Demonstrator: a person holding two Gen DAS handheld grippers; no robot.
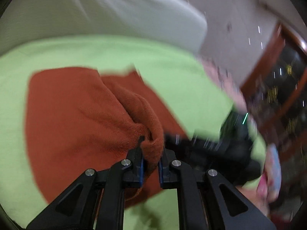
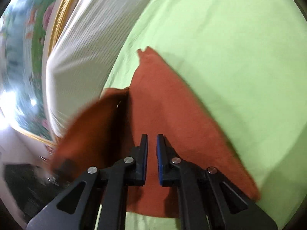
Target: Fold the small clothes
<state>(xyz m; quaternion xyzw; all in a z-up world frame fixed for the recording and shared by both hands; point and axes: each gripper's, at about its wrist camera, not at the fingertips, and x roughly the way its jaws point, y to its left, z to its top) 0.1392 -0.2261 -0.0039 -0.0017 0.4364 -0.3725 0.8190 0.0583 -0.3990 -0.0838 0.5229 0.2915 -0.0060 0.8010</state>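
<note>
A rust-orange knit garment (image 1: 76,111) lies on a light green sheet (image 1: 172,67). My left gripper (image 1: 151,149) is shut on a bunched fold of the garment and lifts it off the sheet. In the right wrist view the same garment (image 2: 172,115) lies flat under my right gripper (image 2: 152,140), whose jaws stand slightly apart with nothing between them. A raised flap of the garment (image 2: 92,130) hangs at the left of that view. The right gripper's black body (image 1: 226,145) shows blurred at the right of the left wrist view.
A white pillow or bedding (image 1: 115,15) lies beyond the green sheet, also in the right wrist view (image 2: 80,53). A wooden-framed cabinet (image 1: 278,88) stands at the right. A floral picture with a gold frame (image 2: 28,38) is at the left.
</note>
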